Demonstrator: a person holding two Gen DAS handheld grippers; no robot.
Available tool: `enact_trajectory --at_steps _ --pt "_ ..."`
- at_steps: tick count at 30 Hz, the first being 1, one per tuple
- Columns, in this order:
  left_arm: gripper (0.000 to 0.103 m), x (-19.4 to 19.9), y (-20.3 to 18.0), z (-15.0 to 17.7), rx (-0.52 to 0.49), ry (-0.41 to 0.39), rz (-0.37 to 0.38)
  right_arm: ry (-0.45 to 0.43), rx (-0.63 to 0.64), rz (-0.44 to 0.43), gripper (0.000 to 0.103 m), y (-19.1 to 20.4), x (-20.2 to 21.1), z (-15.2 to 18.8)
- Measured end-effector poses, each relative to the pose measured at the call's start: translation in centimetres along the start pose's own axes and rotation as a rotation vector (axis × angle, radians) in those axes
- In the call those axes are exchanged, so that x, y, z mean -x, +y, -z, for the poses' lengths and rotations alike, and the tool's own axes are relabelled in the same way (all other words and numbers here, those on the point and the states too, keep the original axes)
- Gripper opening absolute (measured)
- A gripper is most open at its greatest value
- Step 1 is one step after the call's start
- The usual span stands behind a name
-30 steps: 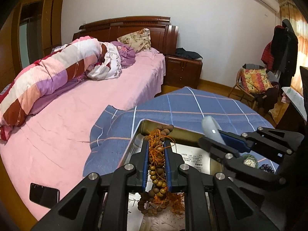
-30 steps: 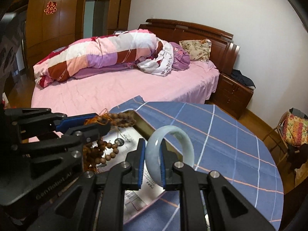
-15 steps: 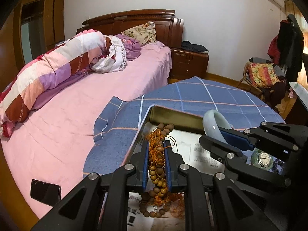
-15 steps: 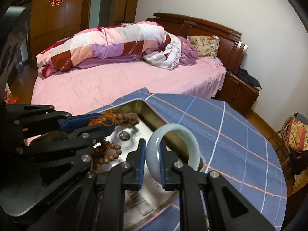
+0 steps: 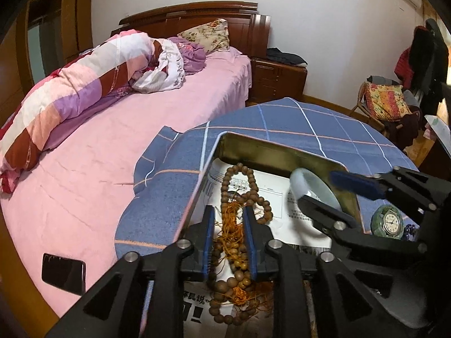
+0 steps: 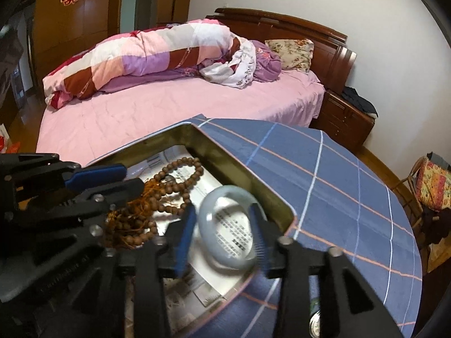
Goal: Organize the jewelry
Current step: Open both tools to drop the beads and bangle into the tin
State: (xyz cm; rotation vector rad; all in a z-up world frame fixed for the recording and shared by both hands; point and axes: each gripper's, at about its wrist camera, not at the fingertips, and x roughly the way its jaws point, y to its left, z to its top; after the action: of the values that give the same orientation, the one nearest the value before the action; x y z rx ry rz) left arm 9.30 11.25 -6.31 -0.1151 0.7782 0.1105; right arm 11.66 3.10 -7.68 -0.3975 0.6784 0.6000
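Both claws just opening over metal tin [image 6: 248, 169]: left gripper [image 5: 229, 222] jaws apart around wooden bead strand [image 5: 239, 186]; right gripper [image 6: 222, 228] jaws apart, jade bangle [image 6: 228, 225] loose between.

Tin walls [image 6: 248, 166] and small clock [image 5: 387, 221] hem the grippers; tablecloth [image 6: 338, 180] beyond lies open.

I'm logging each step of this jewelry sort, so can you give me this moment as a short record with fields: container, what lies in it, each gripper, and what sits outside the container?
container: metal tin, open, lined with printed paper, on the blue checked tablecloth
in tin: wooden bead strand with orange tassel; pale jade bangle lying flat
left gripper: jaws have just been opening, beads between them
right gripper: jaws have just been opening, pads off the bangle between them
outside tin: small green clock on the cloth
on bed: black phone
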Motion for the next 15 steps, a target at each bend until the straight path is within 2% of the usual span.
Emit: enact_trajectory --at_steps 5,6,8,9,10,15 --pt "0.039 1.3 -0.3 0.0 0.011 -0.022 0.03 -0.03 -0.057 -0.021 0.061 -1.2 1.8 0.2" --pt "0.051 1.6 -0.3 0.0 0.009 -0.035 0.024 -0.038 -0.063 -0.024 0.061 -1.4 2.4 0.3" --pt "0.071 2.5 -0.5 0.0 0.011 -0.066 0.037 -0.049 -0.083 -0.024 0.069 -2.3 3.6 0.8" --pt "0.076 2.8 -0.7 0.0 0.011 -0.078 0.034 -0.057 -0.098 -0.025 0.072 -2.9 4.3 1.2" --pt "0.079 3.2 -1.0 0.1 0.007 -0.095 0.029 -0.064 -0.109 -0.024 0.075 -3.4 4.8 1.4" --pt "0.079 3.7 -2.1 0.3 -0.021 -0.096 0.028 -0.061 -0.176 0.032 0.076 -6.7 7.4 3.7"
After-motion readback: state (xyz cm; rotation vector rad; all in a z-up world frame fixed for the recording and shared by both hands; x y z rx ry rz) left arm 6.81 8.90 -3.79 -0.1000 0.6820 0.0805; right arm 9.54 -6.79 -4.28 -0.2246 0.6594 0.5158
